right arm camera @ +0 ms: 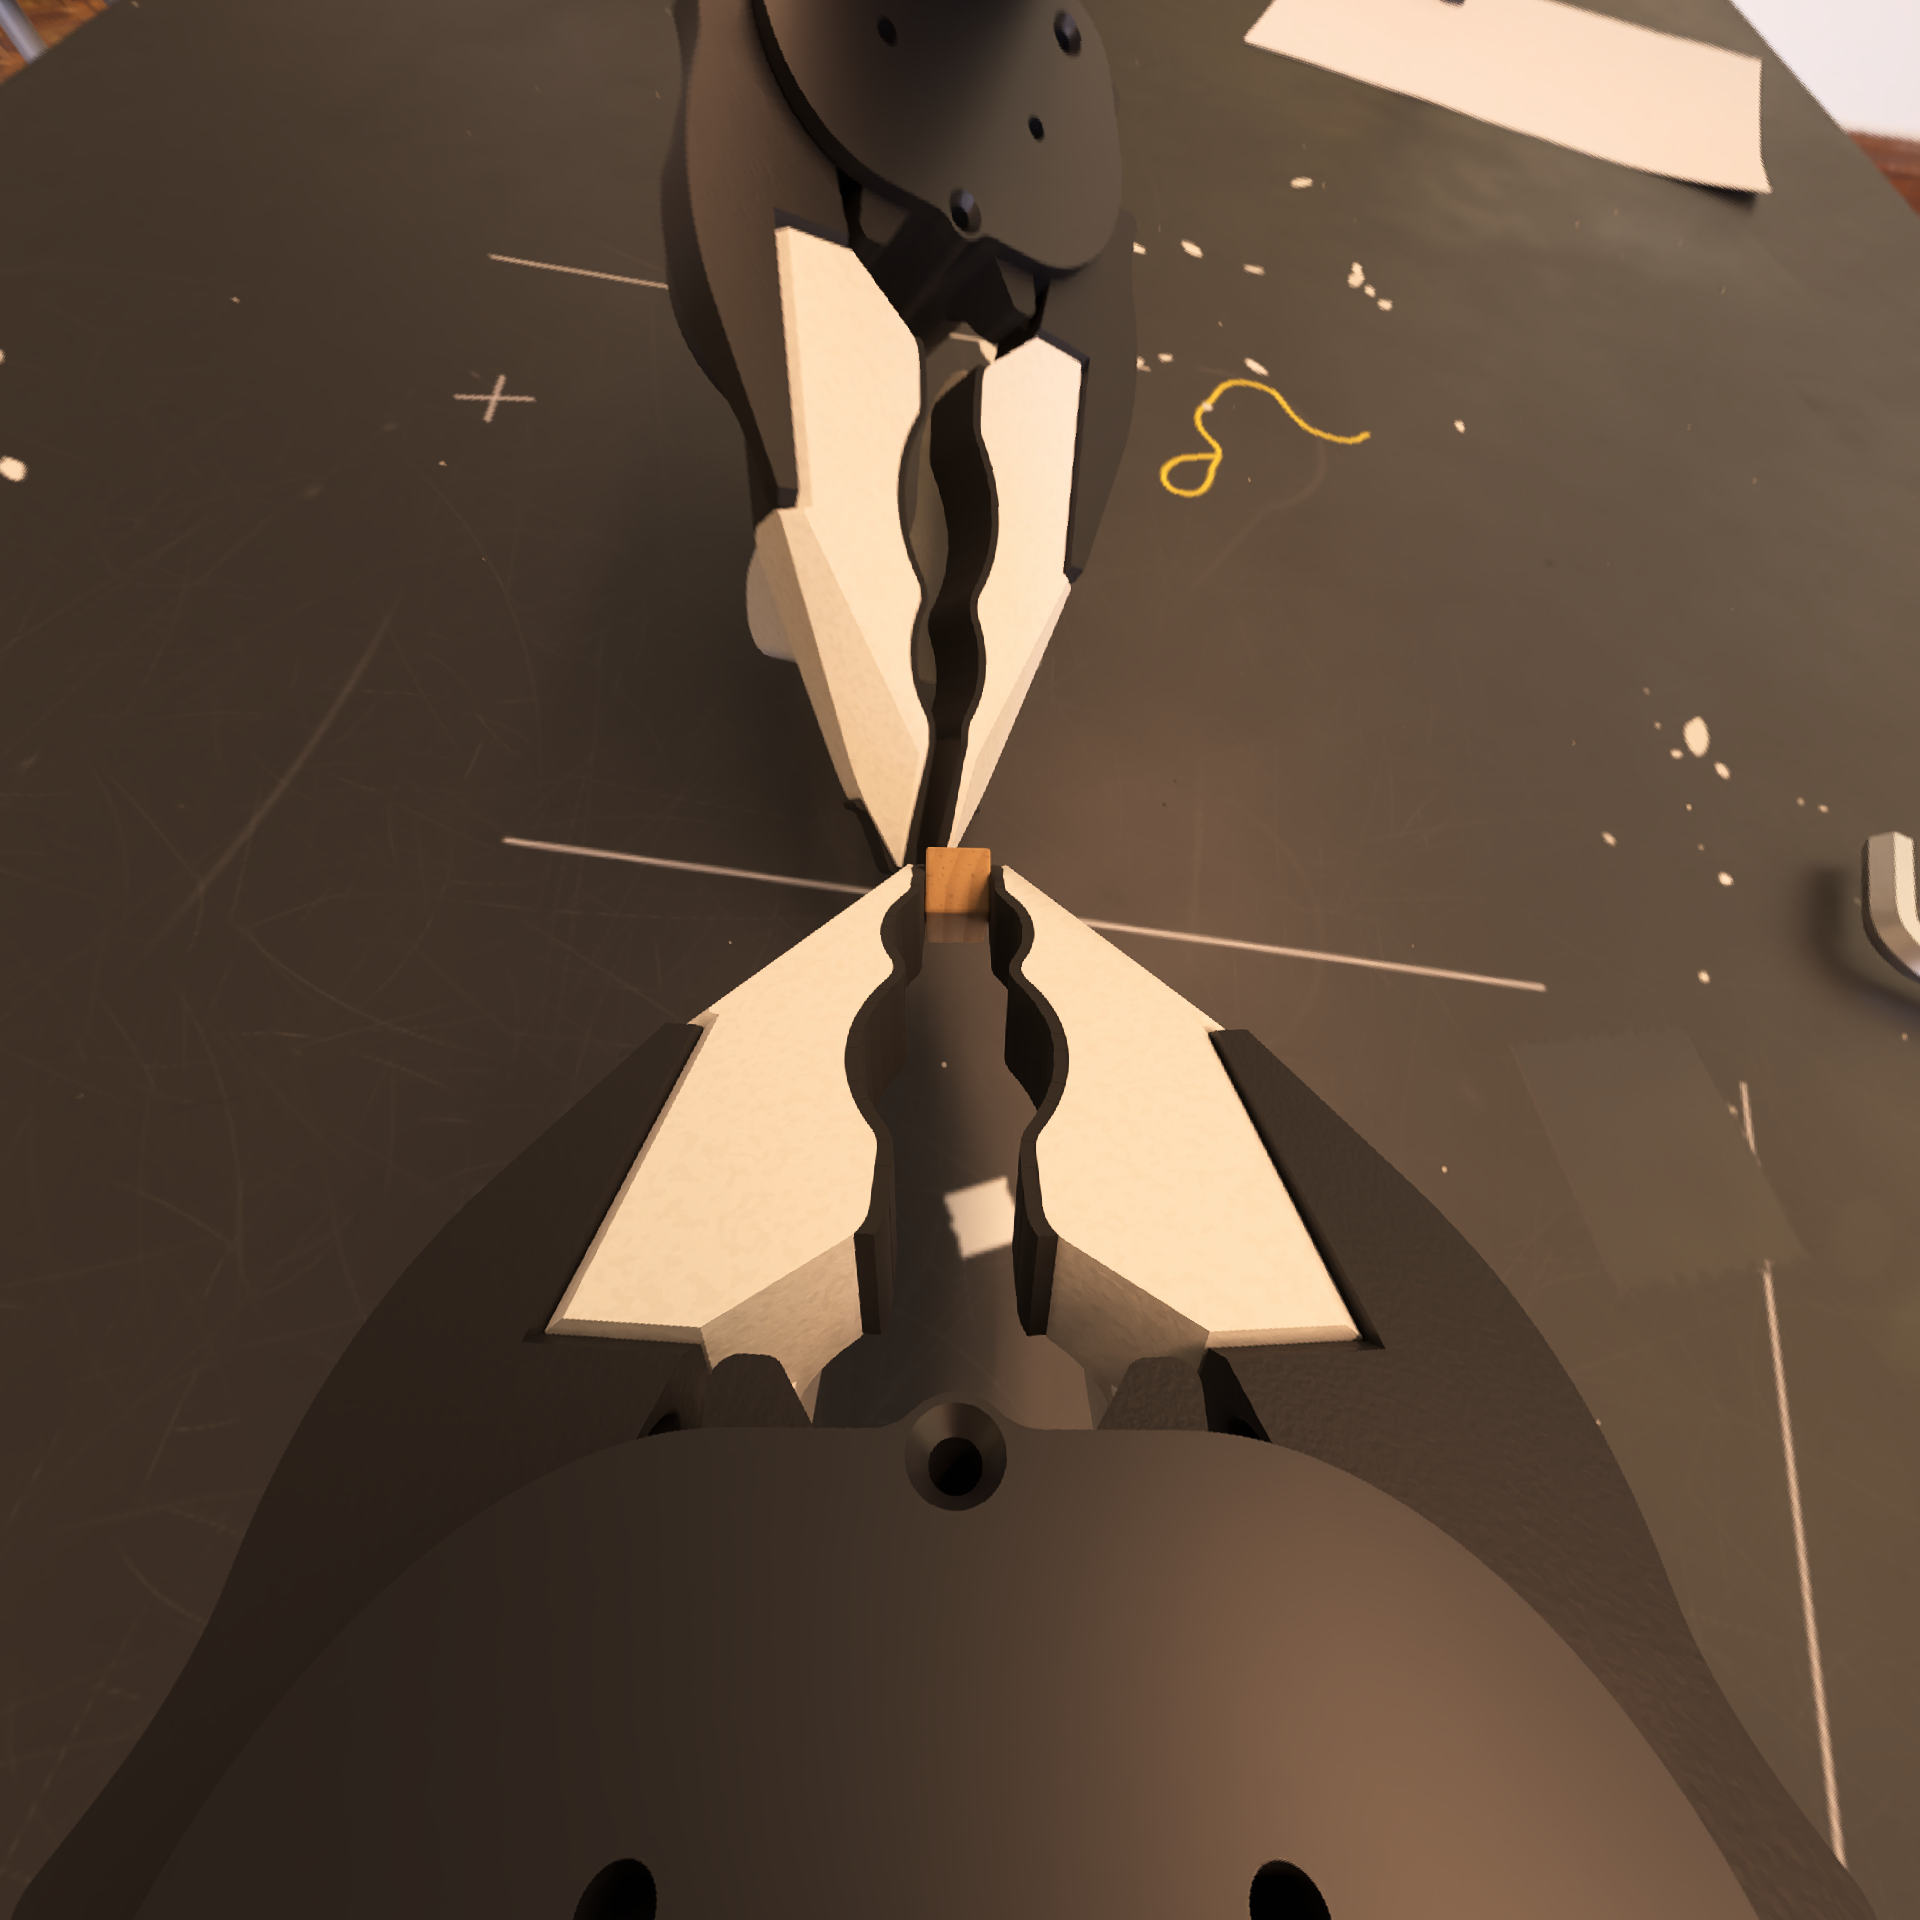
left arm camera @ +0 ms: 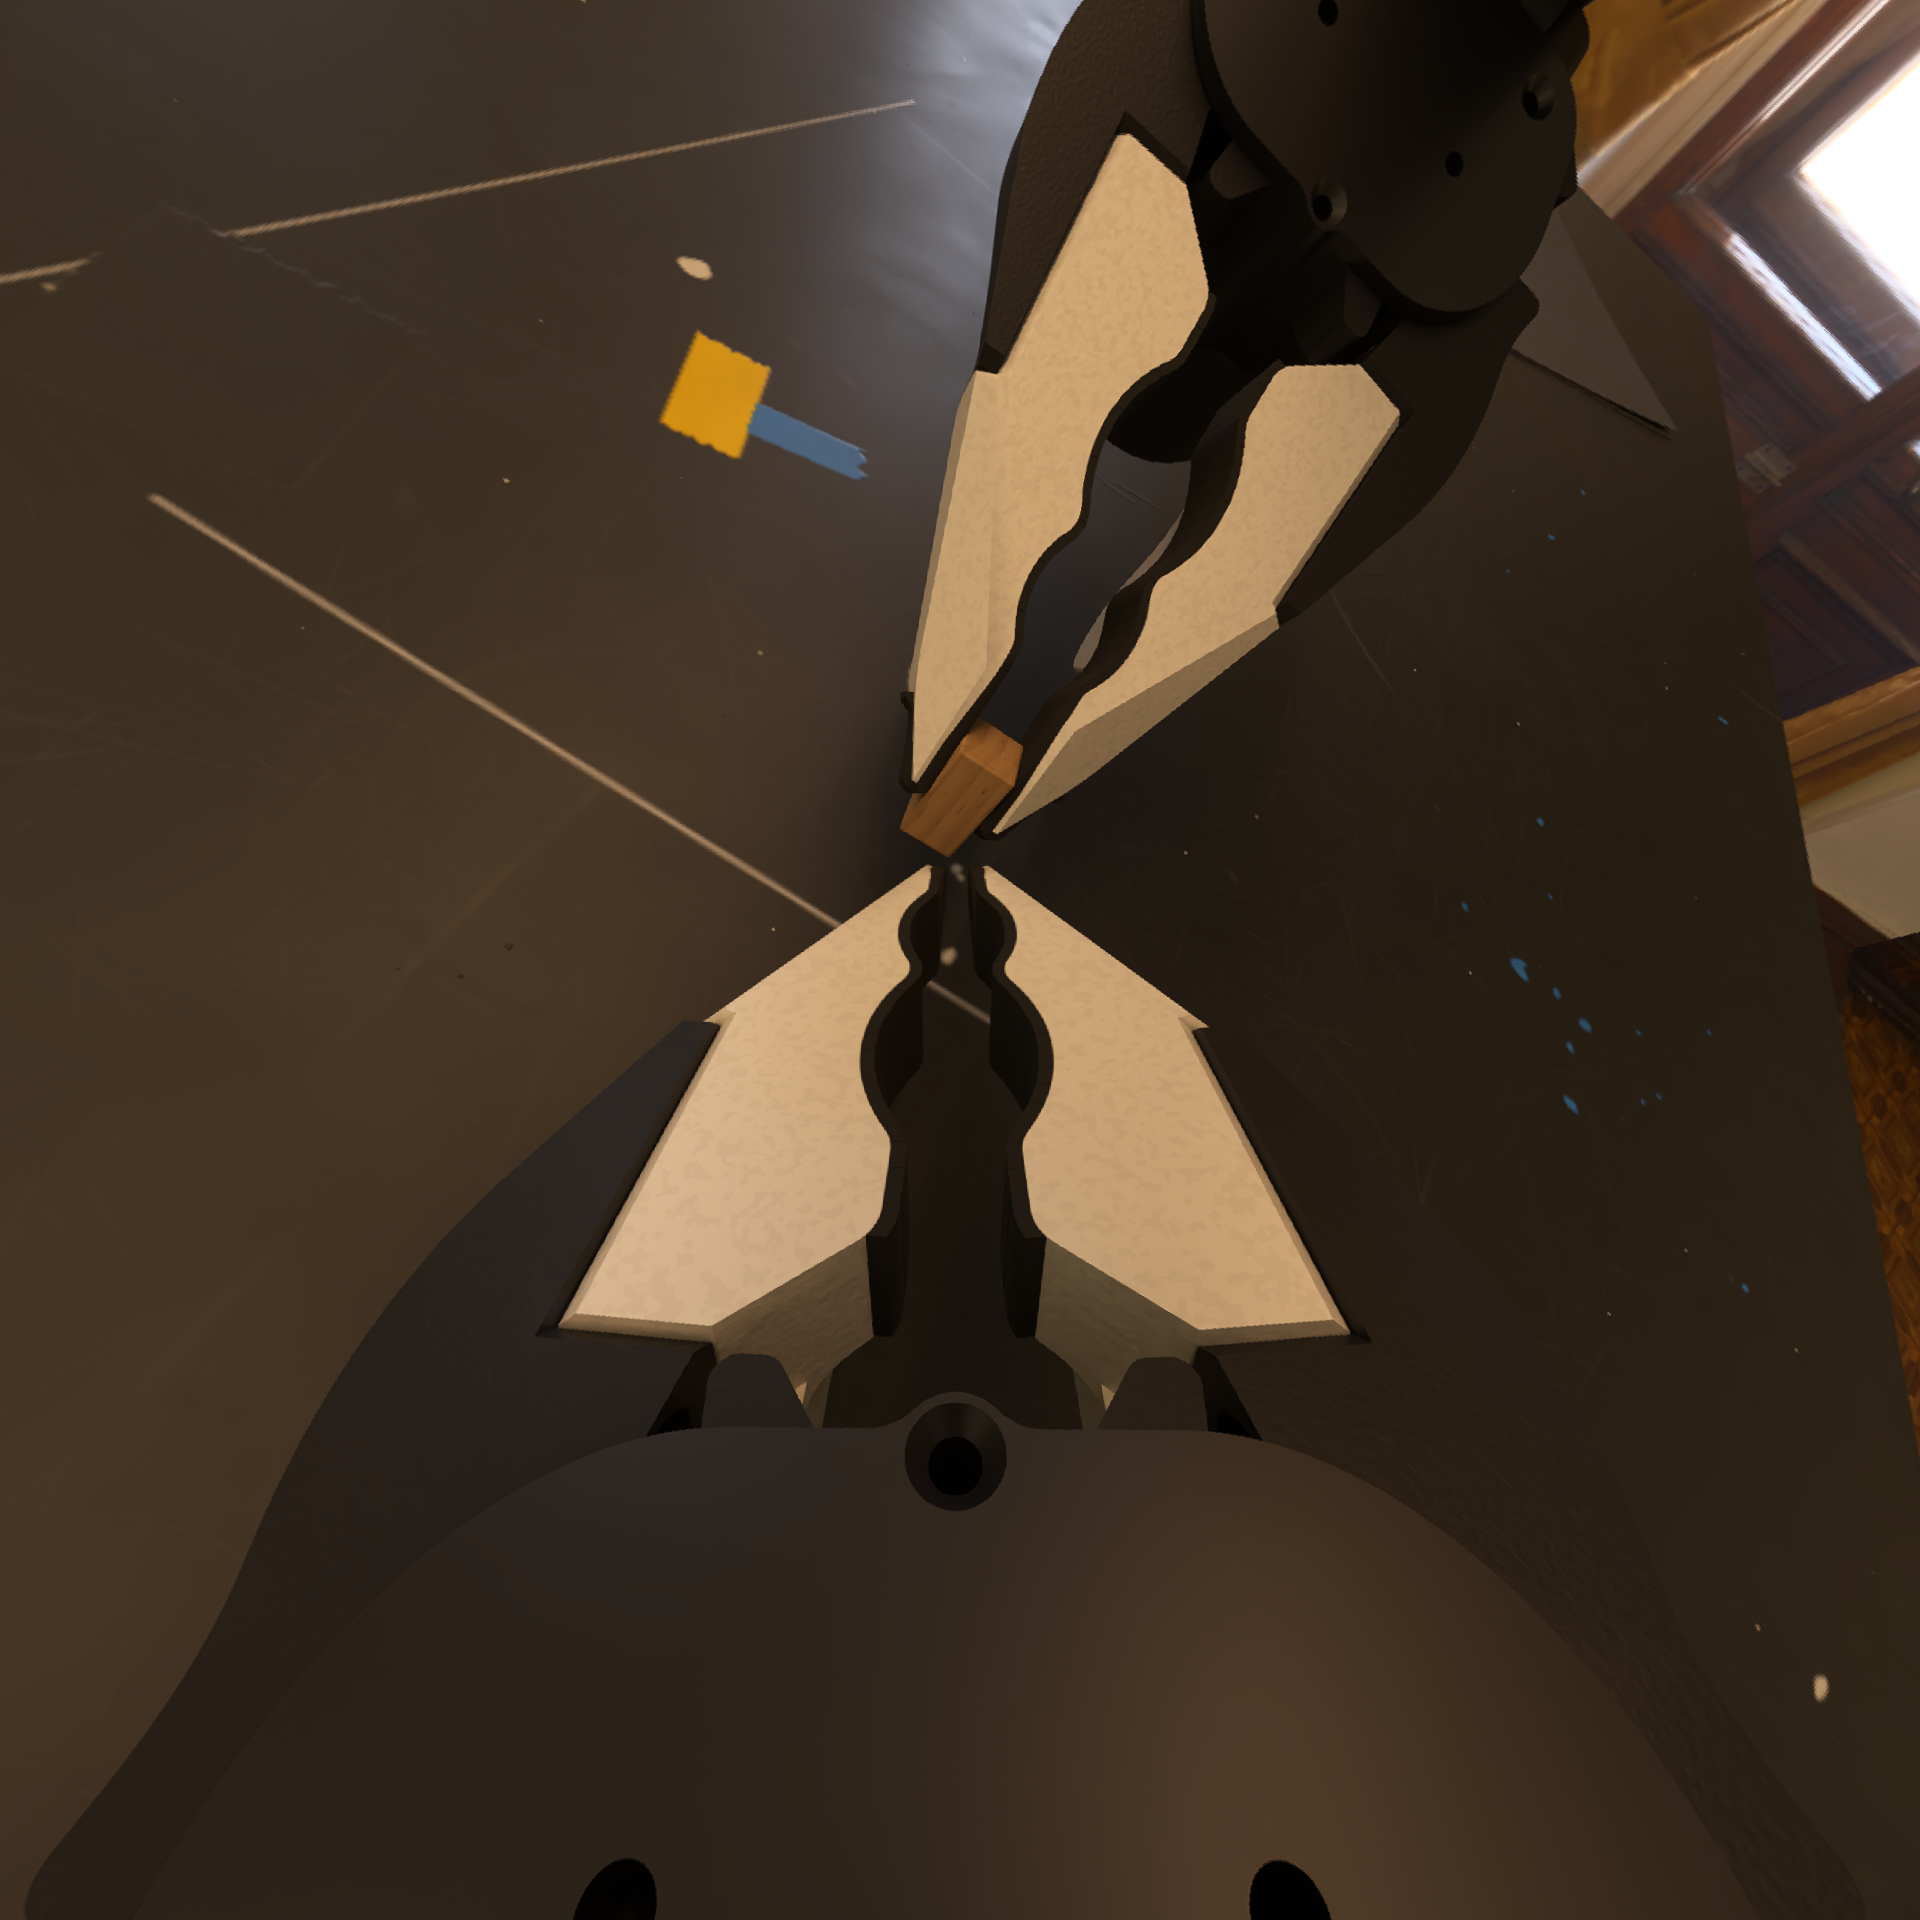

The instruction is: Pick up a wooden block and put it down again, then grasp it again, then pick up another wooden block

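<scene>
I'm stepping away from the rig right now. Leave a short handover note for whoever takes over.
Right hand-held gripper: shut on the wooden block, at its fingertips.
Left hand-held gripper: shut, holding nothing, its tips nearly meeting the block.
The block appears lifted just off the dark table.
No second block in view.
Cannot tell which grasp this is; picking up another block is left.

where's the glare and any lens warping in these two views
Left wrist view: blown-out window at top right, table edges bowed by the wide-angle lens. Right wrist view: even warm light, no glare; the wooden block stays sharp.
</scene>
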